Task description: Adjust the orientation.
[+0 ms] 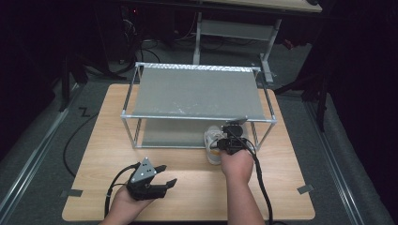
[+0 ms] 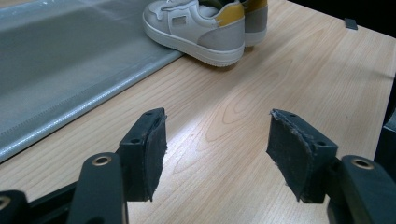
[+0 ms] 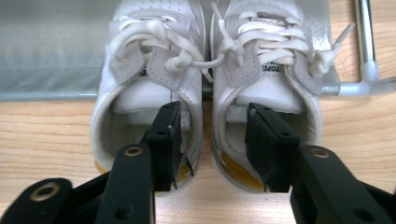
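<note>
Low in the high view the left gripper [image 1: 165, 182] rests on the table [image 1: 94, 154], jaws wide and empty. Right of centre, the right gripper [image 3: 212, 142] stands parted with one jaw inside each shoe of the pair [image 3: 205, 93], gripping nothing; I'd lift it straight out so neither heel drags. The toes run under the rack [image 1: 197, 91], whose shelf hides them from above.

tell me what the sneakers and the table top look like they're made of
Sneakers: likely smooth white leather or a synthetic, perforated at the toe, with grey suede-like matte panels, woven cotton-like laces and a rubbery white sole.
Table top: pale wood-grain surface, probably laminate; the grain lines are flat and it shows a soft sheen.
</note>
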The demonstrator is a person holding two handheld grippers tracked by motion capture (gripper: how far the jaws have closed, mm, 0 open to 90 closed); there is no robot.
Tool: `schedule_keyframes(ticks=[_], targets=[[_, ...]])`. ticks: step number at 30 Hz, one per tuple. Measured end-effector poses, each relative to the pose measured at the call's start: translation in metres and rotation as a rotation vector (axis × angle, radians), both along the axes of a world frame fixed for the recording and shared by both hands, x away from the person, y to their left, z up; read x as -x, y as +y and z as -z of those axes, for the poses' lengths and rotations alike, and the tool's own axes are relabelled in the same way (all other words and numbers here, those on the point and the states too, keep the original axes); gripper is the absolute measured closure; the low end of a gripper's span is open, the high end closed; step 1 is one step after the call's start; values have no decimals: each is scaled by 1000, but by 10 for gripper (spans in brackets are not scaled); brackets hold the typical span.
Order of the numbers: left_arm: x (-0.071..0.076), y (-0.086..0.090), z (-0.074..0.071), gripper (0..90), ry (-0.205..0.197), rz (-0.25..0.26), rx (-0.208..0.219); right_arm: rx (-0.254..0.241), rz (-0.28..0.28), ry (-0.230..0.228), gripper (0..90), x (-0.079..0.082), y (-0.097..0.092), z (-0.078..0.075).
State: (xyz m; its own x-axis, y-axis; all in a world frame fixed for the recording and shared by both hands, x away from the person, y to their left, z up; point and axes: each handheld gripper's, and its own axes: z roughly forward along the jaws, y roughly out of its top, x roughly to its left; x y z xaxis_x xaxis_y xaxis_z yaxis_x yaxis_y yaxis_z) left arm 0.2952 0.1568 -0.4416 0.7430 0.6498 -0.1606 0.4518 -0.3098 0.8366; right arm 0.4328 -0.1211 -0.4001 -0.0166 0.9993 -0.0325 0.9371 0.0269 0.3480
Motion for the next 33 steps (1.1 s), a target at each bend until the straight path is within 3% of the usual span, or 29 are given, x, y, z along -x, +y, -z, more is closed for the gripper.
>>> schedule_keyframes(ticks=[17, 22, 33], targets=[[-1, -4, 6, 375, 12, -1, -27, -25, -40, -49, 530, 24, -11, -38], [0, -4, 7, 377, 17, -13, -31, -48, -50, -40, 534, 35, -24, -36], [2, -5, 10, 378, 14, -29, -49, -48, -69, -14, 538, 60, -55, -27]])
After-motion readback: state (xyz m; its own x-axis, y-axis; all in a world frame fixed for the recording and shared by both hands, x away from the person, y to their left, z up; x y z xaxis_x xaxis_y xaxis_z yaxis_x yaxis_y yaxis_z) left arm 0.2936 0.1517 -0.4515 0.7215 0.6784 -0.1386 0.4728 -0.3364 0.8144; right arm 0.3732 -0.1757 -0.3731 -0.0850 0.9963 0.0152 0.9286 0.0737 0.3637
